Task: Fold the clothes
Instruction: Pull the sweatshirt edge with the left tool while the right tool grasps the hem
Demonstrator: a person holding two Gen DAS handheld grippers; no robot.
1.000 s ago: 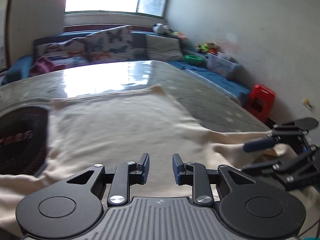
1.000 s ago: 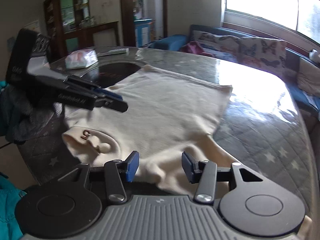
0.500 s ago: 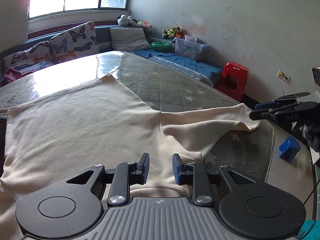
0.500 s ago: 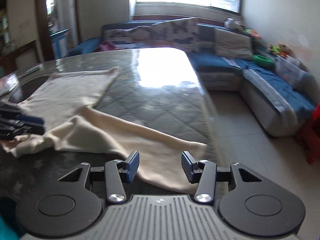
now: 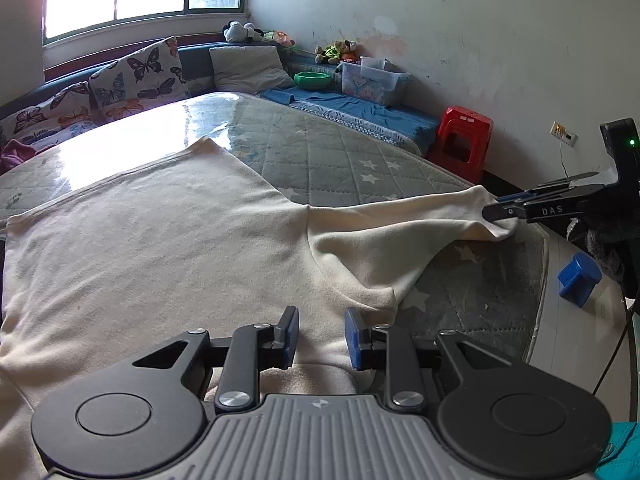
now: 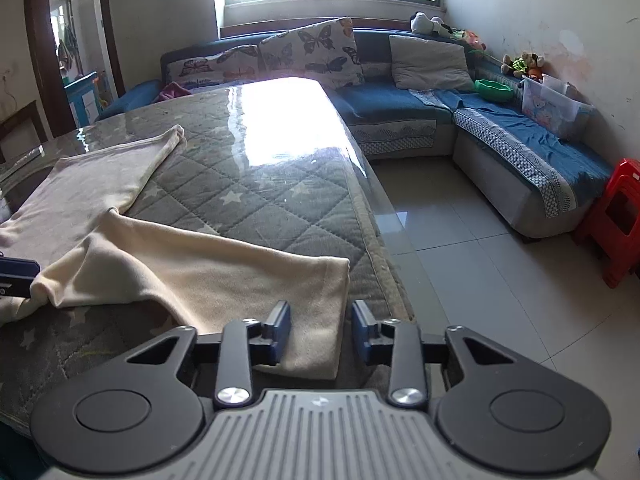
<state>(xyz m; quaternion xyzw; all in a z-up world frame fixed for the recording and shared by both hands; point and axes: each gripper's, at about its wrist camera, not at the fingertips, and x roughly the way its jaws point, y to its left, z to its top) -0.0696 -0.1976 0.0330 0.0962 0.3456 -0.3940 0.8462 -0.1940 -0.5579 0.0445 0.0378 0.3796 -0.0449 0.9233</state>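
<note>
On the quilted table (image 6: 260, 200), a cream top (image 5: 160, 240) lies spread flat, one sleeve (image 6: 224, 276) stretched toward the edge. Both jaws stand apart: the right gripper (image 6: 320, 330) straddles the cuff, the left gripper (image 5: 322, 336) hovers over the shoulder.

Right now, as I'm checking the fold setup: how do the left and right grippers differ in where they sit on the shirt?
The left gripper is over the cream shirt near its shoulder, while the right gripper is at the cuff end of the sleeve. Cloth spans the left gripper's whole gap, but only the cuff's edge crosses the right's, by the table edge. Both have open fingers.
</note>
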